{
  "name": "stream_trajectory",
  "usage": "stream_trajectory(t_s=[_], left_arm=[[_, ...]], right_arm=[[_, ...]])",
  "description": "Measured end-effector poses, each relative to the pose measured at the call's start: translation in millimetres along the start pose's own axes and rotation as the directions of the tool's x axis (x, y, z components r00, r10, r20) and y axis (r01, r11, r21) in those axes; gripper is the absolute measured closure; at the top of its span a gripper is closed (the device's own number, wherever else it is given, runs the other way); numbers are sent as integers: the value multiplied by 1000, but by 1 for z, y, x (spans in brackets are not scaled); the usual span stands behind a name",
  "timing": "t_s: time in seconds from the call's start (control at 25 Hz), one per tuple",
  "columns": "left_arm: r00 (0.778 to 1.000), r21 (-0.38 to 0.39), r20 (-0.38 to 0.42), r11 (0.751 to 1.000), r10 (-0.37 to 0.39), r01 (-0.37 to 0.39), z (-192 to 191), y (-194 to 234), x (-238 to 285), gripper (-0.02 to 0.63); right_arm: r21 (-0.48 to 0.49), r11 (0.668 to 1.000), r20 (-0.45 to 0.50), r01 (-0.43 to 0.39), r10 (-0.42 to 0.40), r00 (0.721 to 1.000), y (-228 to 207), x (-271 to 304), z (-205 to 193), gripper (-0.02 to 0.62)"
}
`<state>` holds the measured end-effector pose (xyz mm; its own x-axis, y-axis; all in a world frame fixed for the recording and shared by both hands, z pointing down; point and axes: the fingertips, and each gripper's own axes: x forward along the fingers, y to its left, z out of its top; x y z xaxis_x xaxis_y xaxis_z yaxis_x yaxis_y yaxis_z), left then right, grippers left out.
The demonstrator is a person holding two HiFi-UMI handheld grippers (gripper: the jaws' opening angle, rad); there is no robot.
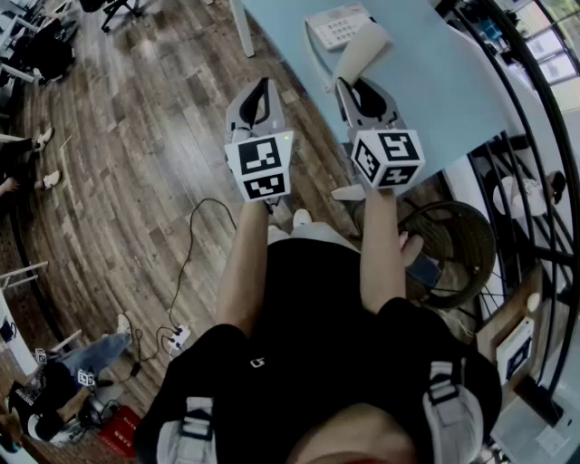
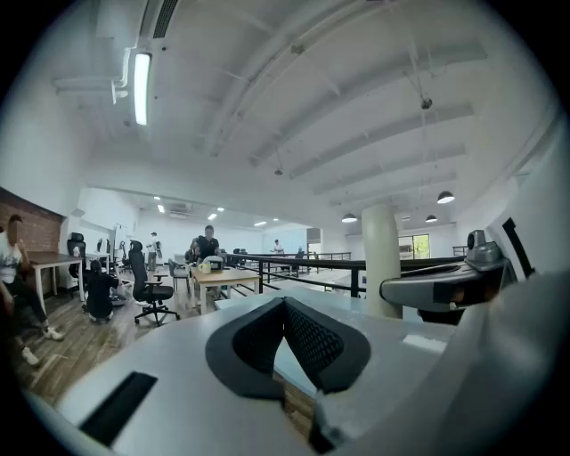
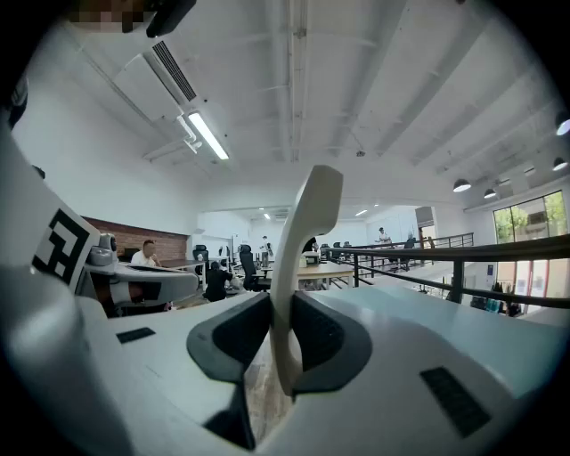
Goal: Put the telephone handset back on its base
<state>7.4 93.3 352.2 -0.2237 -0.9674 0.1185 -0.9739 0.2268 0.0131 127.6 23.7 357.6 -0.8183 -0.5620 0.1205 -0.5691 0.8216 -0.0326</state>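
Half of the job looks done, as far as I can judge: the right gripper (image 3: 283, 312) has its jaws pressed onto the handset (image 3: 301, 249). The handset stands up from between the pads and, in the head view, reaches forward over the table (image 1: 453, 82) toward the base (image 1: 337, 25) just ahead of that gripper. What is left is to carry the handset forward, lay it in the base's cradle and let go, while the left gripper (image 2: 285, 307), beside the right one, has its jaws closed together on nothing.
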Motion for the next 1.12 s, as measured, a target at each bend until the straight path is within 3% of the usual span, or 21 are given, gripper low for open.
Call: stream_trajectory(t_s=[0.68,1.12], left_arm=[[1000,51,-2,999,14,-14,6,-2,27,606],[1000,65,2,998,11,-11,10,-11,50,606]], right_arm=[[123,992,13,-27,25,1000,-29,31,-5,520],[130,989,21,-76,74,997,-45,52,-3,520]])
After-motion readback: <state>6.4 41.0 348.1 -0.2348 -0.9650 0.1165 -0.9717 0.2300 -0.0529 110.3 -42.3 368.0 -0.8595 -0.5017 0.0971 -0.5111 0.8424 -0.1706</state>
